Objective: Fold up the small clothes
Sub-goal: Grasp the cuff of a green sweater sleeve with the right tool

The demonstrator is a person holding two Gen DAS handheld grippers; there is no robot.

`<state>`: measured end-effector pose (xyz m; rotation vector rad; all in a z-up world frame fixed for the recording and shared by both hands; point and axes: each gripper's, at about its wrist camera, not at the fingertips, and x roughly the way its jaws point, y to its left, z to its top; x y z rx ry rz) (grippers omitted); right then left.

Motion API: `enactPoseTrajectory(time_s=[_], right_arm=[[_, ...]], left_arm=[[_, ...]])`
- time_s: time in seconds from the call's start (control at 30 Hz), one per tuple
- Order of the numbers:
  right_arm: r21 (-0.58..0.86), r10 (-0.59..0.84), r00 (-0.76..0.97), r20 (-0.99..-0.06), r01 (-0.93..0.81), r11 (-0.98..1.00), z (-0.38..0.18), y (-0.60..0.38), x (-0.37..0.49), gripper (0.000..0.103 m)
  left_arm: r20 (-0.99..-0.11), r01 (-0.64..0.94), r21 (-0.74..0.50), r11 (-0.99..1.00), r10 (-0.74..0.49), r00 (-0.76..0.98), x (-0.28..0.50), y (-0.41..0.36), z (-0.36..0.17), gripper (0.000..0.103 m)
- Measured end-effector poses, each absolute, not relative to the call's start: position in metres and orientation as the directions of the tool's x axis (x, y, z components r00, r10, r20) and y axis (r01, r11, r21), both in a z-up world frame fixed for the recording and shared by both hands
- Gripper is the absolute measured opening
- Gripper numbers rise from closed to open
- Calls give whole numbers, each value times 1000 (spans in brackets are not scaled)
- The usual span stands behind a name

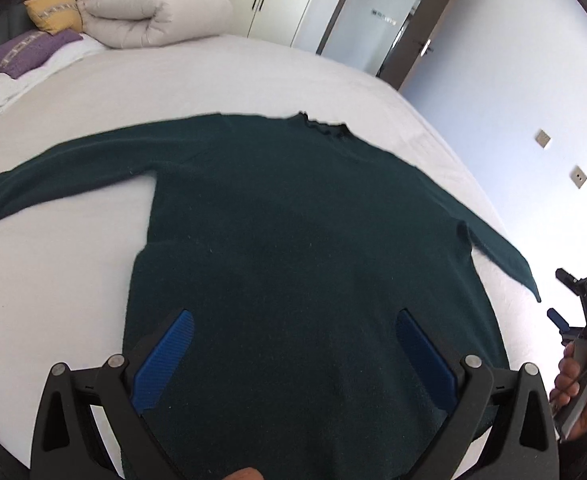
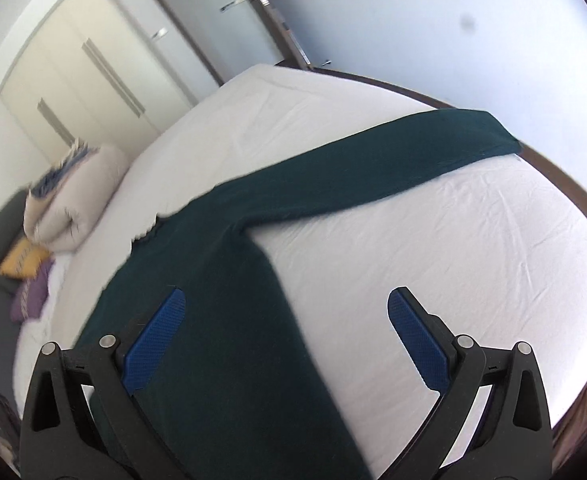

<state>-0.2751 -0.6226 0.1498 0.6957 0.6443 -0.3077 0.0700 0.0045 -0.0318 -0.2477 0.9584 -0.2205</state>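
While the dark green knitted sweater (image 1: 293,240) lies spread flat on the white-sheeted bed (image 1: 73,280), both sleeves stretched out to the sides and the collar pointing away from you, you appear to be at the very start of the fold: nothing is turned over yet. Your left gripper (image 1: 293,356) hangs over the lower body of the sweater with its blue-padded jaws wide apart and nothing between them. Your right gripper (image 2: 285,336) is likewise spread wide and empty, straddling the right side edge of the sweater's body, one pad over the knit and the other over bare sheet.

The likely next move is a sleeve fold. It calls for you to reach out to a cuff or shoulder, close on a single edge of the knit without catching the sheet beneath, and carry it across the body.

The left view gives you the whole garment, with the left sleeve (image 1: 53,184) lying long across the sheet, and it catches your right hand (image 1: 577,384) holding its tool at the frame's edge. The right view alone shows the right sleeve (image 2: 373,160) in full, running out so its cuff reaches the bed's far edge. Both show the rolled beige duvet (image 1: 153,12) and the yellow cushion (image 1: 53,12) and purple cushion (image 1: 25,52), well apart from the sweater.
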Motion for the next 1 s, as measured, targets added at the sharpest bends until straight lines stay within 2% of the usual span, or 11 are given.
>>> enactPoseTrajectory(time_s=[0.1,0.23,0.3,0.37,0.6,0.87,0.93,1.0], right_arm=[[647,-44,801,-597,514,563,129,-704,-279,103],[734,-55,789,-612,592,333,94,-787,-280,101],[765,-46,798,-601,591,254,78,-815,-278,92],[784,-41,804,-593,588,201,69,-835,-271,88],[825,-12,834,-552,548,136,55,-866,-226,87],[912,-94,907,-410,409,-33,26,-887,-210,78],[919,-112,912,-395,393,-39,21,-886,-205,70],[919,-122,911,-394,391,-49,12,-885,-199,53]], left_arm=[[-798,65,-263,962,-255,547,84,-6,-34,103],[-792,16,-283,959,-242,561,105,-10,-38,103],[-802,21,-314,949,-277,530,122,-14,-44,103],[-800,36,-349,936,-318,508,133,-20,-49,103],[-744,74,-495,865,-467,478,165,-35,-56,103],[-739,112,-502,858,-493,460,184,-42,-58,102],[-739,112,-506,855,-497,455,188,-42,-61,102],[-739,111,-513,851,-503,448,192,-42,-64,102]])
